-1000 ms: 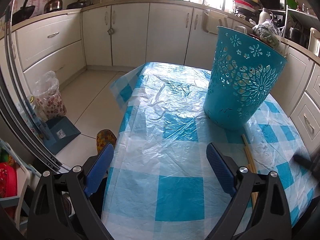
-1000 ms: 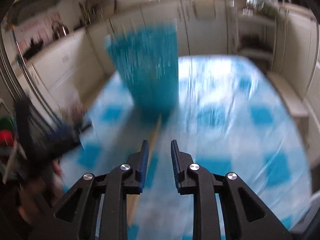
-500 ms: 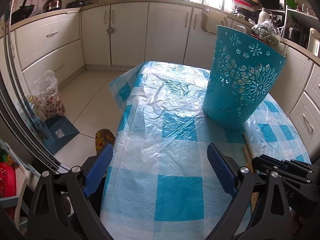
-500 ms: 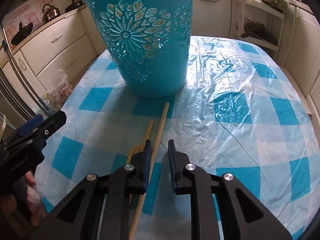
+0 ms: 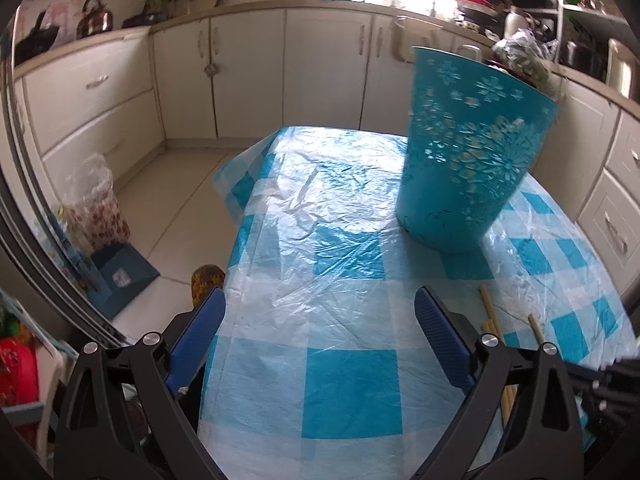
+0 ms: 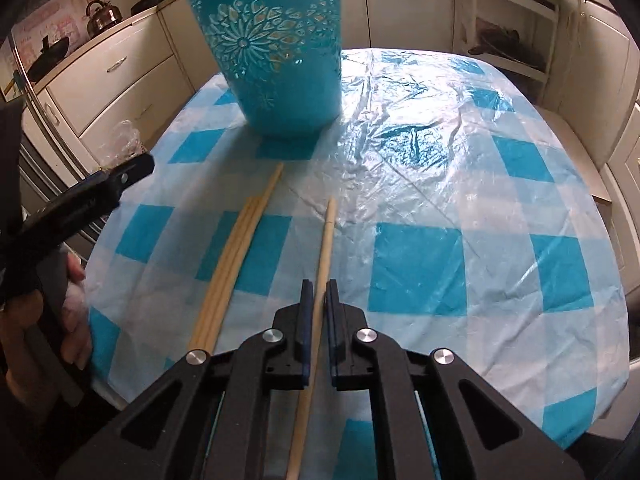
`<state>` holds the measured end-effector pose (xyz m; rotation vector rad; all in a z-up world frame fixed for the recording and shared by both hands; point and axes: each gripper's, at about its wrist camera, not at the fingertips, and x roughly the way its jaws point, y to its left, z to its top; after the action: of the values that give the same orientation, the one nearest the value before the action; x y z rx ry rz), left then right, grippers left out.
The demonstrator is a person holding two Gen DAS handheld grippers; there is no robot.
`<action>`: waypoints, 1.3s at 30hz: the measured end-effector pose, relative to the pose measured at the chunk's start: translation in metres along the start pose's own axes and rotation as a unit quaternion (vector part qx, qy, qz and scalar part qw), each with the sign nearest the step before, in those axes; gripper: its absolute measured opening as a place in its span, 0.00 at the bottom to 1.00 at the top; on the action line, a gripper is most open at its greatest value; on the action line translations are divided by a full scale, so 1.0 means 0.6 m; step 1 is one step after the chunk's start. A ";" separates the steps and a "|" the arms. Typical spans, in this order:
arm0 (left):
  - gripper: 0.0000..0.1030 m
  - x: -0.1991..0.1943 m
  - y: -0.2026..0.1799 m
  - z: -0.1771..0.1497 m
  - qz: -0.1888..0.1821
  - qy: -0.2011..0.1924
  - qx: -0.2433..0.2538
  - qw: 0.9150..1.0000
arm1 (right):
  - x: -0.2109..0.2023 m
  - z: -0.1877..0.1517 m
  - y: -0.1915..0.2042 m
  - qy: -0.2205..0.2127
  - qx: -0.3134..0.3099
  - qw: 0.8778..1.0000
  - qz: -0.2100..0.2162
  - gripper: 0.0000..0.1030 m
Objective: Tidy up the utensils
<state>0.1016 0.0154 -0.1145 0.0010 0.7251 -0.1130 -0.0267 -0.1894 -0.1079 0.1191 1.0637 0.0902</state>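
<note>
A tall turquoise basket [image 6: 276,52] with flower cut-outs stands on the checked table [image 6: 480,184]. Nearer than it lie several thin wooden sticks [image 6: 236,256] side by side. One more wooden stick [image 6: 326,236] runs apart to their right, and my right gripper [image 6: 319,284] is closing on it, pads pressing both sides. My left gripper [image 5: 320,300] hovers open over the table's near left edge with nothing between its fingers. The basket [image 5: 468,148] is ahead of it to the right, the sticks [image 5: 490,312] just beyond its right finger.
Cream kitchen cabinets [image 5: 248,76] ring the table, with a kettle [image 5: 94,18] on the counter. On the floor at the left stand a plastic bag [image 5: 96,204] and a blue dustpan [image 5: 120,276]. A person's hand [image 6: 72,292] holds the left gripper's handle.
My right gripper came down over the sticks and shut on one stick, which now lies apart from the others. The left gripper stayed where it was, open.
</note>
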 end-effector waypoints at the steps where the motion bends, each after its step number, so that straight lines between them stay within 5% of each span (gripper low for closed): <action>1: 0.89 -0.004 -0.008 -0.001 -0.002 0.000 0.010 1.000 | 0.002 0.003 -0.003 0.000 0.000 1.000 0.002 0.07; 23: 0.89 -0.034 -0.116 -0.048 0.001 0.058 0.085 0.995 | -0.009 -0.002 -0.038 -0.019 0.011 0.998 0.063 0.07; 39: 0.89 -0.008 -0.151 -0.053 0.010 0.099 0.094 0.991 | -0.019 -0.008 -0.054 -0.018 0.014 0.997 0.078 0.20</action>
<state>0.0675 -0.0729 -0.1317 0.2022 0.9107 -0.1626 -0.0355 -0.2228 -0.1050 0.2274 1.0185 0.2137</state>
